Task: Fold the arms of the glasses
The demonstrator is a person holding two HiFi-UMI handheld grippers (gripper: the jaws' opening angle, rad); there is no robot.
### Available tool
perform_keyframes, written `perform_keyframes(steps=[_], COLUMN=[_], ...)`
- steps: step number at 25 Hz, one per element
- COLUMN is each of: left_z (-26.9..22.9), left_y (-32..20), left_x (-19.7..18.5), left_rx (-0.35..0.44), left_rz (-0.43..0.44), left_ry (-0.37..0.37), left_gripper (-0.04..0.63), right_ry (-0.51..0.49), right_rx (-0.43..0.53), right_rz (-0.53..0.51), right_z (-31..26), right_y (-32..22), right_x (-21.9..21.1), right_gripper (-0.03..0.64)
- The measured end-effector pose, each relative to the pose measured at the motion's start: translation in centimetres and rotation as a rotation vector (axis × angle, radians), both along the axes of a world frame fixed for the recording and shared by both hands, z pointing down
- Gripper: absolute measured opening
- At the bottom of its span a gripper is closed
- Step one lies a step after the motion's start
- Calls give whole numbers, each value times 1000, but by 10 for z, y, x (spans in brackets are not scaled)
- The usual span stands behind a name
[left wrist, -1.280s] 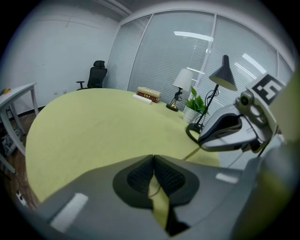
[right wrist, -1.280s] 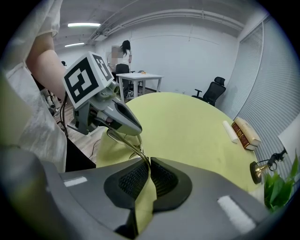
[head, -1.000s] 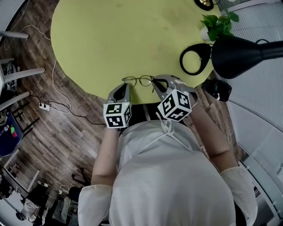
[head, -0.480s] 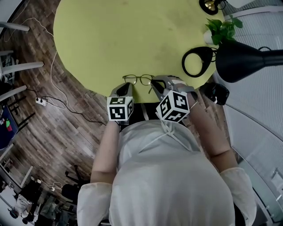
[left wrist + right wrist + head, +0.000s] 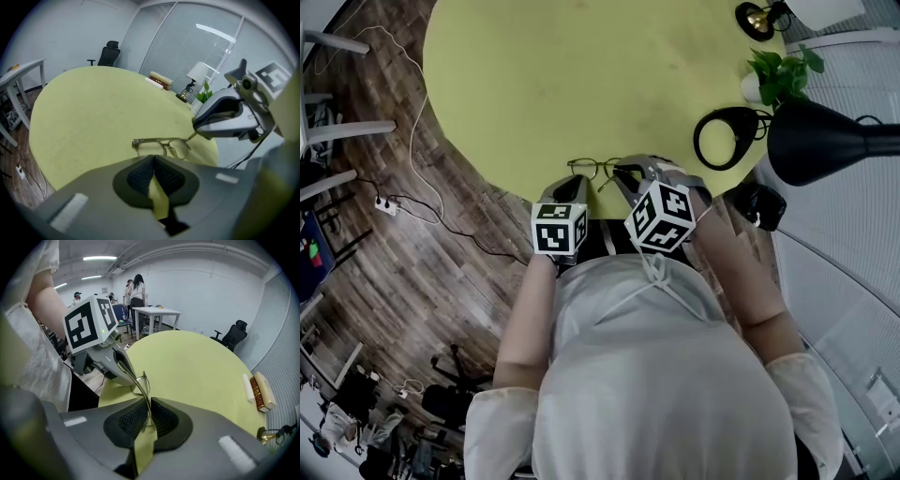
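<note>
Wire-rimmed glasses (image 5: pixel 594 169) at the near edge of the round yellow-green table (image 5: pixel 534 84), close in front of the person. Caught by one arm: right gripper (image 5: pixel 149 404) clenched on the thin temple at that side, jaws just eased a shade wider, the wire pinched between the pads. Left gripper (image 5: pixel 153 158) squeezed closed on nothing, poised just short of the frame's other end. Looks light, springy and easily bent. Probably slippery too, bare metal against rubber pads, with lenses prone to scratching on the tabletop. Best taken on the temple well back from the hinge for the swing, with the front steadied at an outer corner of the rim rather than on a lens. Calls for gentle pressure only. No brand or engraving legible on the frame. Only print in sight: black-and-white square markers on each marker cube (image 5: pixel 558 228), patterns rather than words. Spines of the books (image 5: pixel 260 390) at the table's far side too small to read. Black desk lamp (image 5: pixel 825 141) and potted plant (image 5: pixel 780 73) well apart from the work.
</note>
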State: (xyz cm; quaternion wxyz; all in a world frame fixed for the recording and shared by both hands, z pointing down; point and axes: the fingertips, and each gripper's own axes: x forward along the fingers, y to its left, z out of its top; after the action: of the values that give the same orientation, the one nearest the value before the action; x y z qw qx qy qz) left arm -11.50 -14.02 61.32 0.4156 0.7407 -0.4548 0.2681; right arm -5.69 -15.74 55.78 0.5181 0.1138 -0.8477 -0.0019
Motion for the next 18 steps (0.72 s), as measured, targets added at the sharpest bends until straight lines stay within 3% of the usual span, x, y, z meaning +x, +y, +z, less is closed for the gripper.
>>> perform_keyframes(steps=[10,18], left_z=[0,1], left_y=[-2,-2], left_x=[-2,-4], left_rx=[-2,-13], left_rz=[-44,-51], left_ry=[26,52], left_gripper=[6,6], right_ry=[36,8], right_rx=[-50,-120], right_rz=[-38,-10], right_z=[19,34], right_y=[-3,-6], right_x=[-24,-37], right_gripper=[28,38])
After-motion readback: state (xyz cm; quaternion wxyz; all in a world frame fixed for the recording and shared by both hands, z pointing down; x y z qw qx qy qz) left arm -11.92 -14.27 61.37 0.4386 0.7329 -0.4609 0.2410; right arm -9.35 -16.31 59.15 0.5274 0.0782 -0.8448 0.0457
